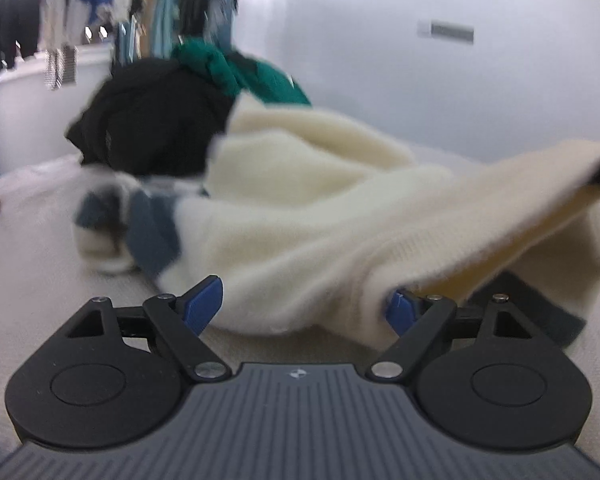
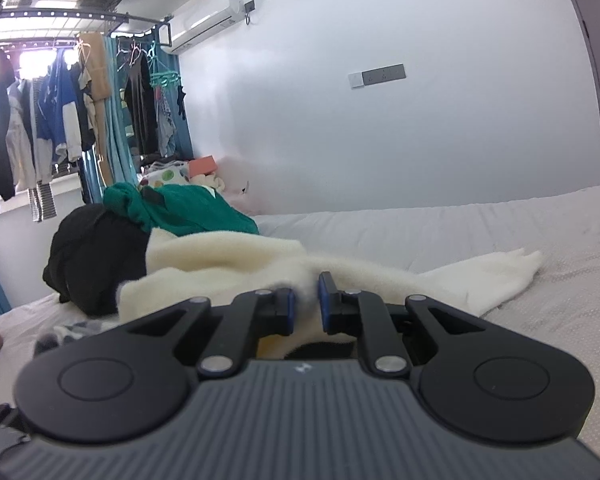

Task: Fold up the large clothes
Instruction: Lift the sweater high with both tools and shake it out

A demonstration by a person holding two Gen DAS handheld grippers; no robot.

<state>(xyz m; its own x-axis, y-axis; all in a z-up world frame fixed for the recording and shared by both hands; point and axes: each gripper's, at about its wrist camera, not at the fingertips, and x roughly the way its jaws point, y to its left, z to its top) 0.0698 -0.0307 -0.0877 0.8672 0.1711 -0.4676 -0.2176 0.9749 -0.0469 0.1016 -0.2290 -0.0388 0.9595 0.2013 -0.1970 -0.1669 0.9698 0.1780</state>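
Lying heaped across the white bed [image 2: 440,236], with one limp end trailing off toward the right in the right wrist view: a cream knit sweater [image 1: 308,216], thick and fuzzy, banded in blue-grey at what looks like a cuff or hem. Pinched shut on a bunched fold of that sweater, blue pads pressing wool from both sides: the right hand-held gripper [image 2: 306,304]. Spread wide and gripping nothing, though cream fabric drapes between and over its blue pads and half hides one of them: the left hand-held gripper [image 1: 300,306]. Seen at the far right edge of the left wrist view, a lifted flap of the sweater drawn taut toward a dark shape, probably the other tool, too blurred to be sure. Judged soft, floppy and fairly bulky, so prone to sagging and stretching rather than holding a crease; light enough to lift by one pinch, but likely to slump wherever unsupported. Not slippery, thanks to the fuzzy nap, and not fragile, though loose knit could snag or pull. Best taken at a firm doubled edge, such as the banded hem, a shoulder seam or a cuff, rather than mid-panel. Piled just behind it, touching or nearly so: a black garment [image 2: 96,260] and a green garment [image 2: 196,208], easy to catch by mistake.
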